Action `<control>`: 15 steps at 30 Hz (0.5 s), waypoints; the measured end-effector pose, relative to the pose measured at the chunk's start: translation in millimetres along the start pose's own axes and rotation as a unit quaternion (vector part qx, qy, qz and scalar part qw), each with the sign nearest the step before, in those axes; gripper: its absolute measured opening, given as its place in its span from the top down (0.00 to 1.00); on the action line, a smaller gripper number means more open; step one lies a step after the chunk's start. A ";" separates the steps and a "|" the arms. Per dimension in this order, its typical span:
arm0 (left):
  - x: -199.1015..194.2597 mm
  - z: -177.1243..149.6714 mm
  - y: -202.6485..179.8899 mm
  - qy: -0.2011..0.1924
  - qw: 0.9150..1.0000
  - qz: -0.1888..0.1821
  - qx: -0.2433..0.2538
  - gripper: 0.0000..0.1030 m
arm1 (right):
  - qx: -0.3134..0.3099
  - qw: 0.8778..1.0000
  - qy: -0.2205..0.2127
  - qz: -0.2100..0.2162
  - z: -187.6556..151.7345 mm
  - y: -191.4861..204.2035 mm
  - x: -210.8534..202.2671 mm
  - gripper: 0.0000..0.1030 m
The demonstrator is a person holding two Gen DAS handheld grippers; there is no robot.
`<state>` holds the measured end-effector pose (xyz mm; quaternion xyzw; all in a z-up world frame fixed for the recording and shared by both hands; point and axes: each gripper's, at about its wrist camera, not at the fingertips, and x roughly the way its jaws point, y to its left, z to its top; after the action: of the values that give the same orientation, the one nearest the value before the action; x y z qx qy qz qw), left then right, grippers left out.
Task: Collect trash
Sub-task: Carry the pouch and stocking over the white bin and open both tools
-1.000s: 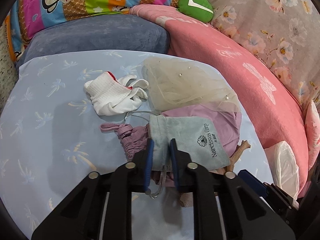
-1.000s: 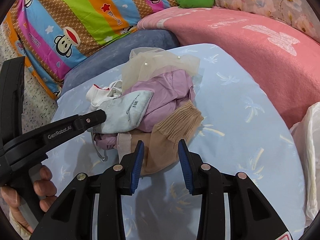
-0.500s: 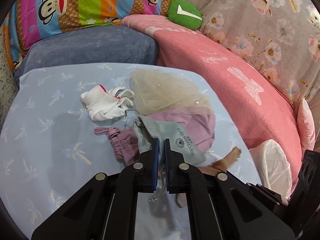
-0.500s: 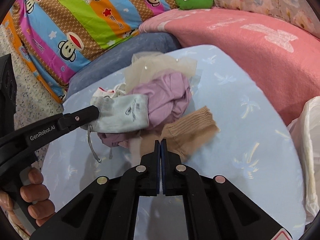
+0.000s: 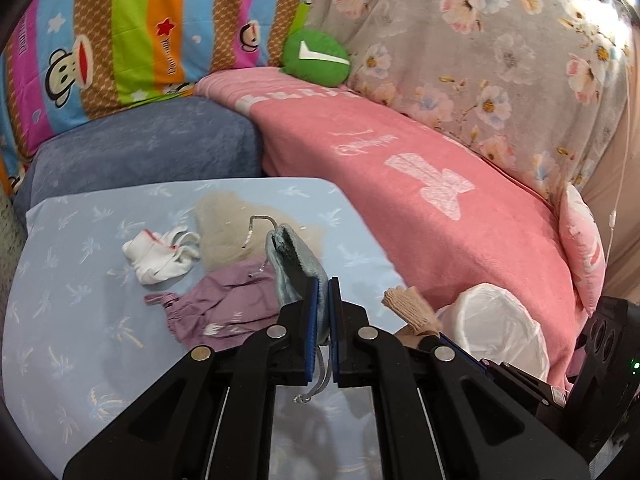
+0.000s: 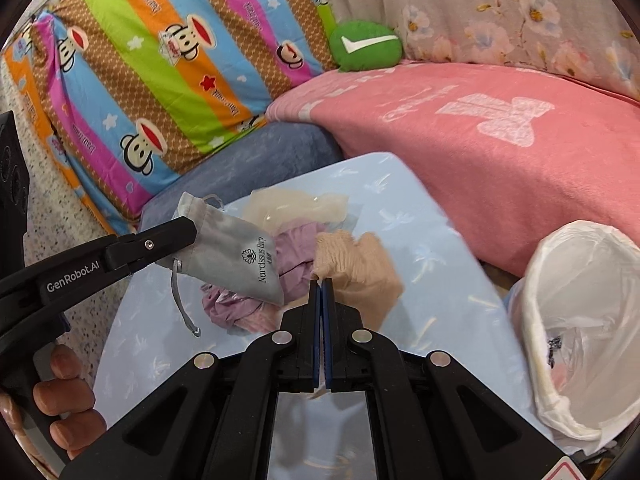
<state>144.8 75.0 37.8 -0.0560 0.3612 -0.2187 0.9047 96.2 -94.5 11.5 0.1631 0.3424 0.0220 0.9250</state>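
My left gripper (image 5: 323,304) is clenched on the grey drawstring pouch (image 6: 236,254), lifted clear of the blue pillow (image 6: 400,196), and my right gripper (image 6: 322,300) is pinched tight on the edge of the tan stocking (image 6: 356,270), which hangs off the pile. To do this well I would carry both across to the white-lined bin (image 6: 576,320) at my right, right hand first since it is nearer, keeping the holds firm until each piece is over the opening (the pouch's cord (image 6: 182,304) dangles and could snag the purple cloth (image 6: 296,252)). The white sock (image 5: 160,256) and sheer veil (image 5: 224,224) lie on the pillow for later.
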 end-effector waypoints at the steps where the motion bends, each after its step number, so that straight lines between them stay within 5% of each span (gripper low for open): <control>1: -0.5 1.1 -7.0 -0.001 1.000 -0.004 0.005 0.95 | 0.004 1.000 -0.005 -0.004 1.6 -5.4 -6.0 0.99; 15: 10.8 -6.2 -112.1 0.013 0.995 -0.068 0.078 0.95 | 0.066 0.994 -0.053 -0.065 4.3 -98.0 -70.1 0.99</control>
<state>107.7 -30.0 55.6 -0.0074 0.3505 -0.3081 0.8844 38.4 -199.1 27.4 0.2022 0.3031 -0.0698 0.9287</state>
